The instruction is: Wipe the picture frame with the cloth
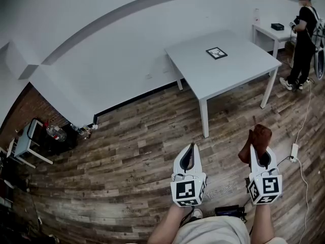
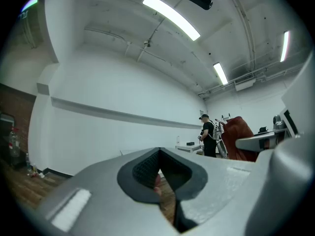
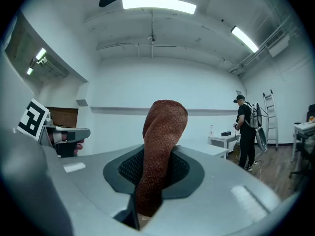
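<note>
Approach stage, by the look of it: no wiping begun, no contact yet with the picture frame (image 1: 217, 53). Lies flat on the white counter (image 1: 244, 72), dark-bordered, with nothing else on that surface. Well apart from both grippers, ahead of them across the wood floor (image 1: 127, 151).

On the near side of the frame, held ready: a rust-brown cloth (image 1: 258, 137), pinched in the right gripper (image 1: 256, 150) and standing up out of the clamped jaws. Just as far from the frame, the left gripper (image 1: 191, 148), jaws pressed together on nothing.

Next, most likely:
- Walk up to the counter.
- Lay the cloth down flat onto the frame.
- Perhaps steady the frame's edge with the empty gripper, so as not to shove it along.

Beyond the frame and to its right, a person (image 1: 303, 39) standing at a smaller table (image 1: 269, 33).
</note>
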Motion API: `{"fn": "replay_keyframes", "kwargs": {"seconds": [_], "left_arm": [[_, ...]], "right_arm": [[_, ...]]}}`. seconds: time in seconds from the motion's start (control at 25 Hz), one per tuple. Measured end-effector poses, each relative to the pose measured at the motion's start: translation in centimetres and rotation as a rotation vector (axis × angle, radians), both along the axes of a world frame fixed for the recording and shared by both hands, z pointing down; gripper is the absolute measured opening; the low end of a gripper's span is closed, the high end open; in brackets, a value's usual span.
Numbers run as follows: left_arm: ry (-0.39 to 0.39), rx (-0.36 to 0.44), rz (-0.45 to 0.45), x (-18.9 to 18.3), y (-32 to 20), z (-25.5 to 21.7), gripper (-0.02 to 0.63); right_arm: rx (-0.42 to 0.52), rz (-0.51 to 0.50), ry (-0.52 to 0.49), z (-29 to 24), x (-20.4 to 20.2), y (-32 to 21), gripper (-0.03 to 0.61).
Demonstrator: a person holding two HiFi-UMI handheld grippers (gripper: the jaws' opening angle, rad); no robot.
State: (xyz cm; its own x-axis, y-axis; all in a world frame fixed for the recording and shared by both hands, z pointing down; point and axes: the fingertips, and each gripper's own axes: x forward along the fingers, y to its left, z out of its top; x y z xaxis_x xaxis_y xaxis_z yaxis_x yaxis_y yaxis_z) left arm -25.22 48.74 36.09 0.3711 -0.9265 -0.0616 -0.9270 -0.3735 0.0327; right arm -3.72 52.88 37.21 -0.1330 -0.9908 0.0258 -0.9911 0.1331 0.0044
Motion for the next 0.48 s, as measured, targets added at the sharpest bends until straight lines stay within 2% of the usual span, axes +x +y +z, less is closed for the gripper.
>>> {"fn": "replay_keyframes", "kwargs": {"seconds": [0.48], "left_arm": [[-0.010, -0.007, 0.008, 3.2, 0.4, 0.3, 0.000]], "right_arm": [[-0.007, -0.010, -0.025, 0.6, 2.8, 0.4, 0.103]]}}
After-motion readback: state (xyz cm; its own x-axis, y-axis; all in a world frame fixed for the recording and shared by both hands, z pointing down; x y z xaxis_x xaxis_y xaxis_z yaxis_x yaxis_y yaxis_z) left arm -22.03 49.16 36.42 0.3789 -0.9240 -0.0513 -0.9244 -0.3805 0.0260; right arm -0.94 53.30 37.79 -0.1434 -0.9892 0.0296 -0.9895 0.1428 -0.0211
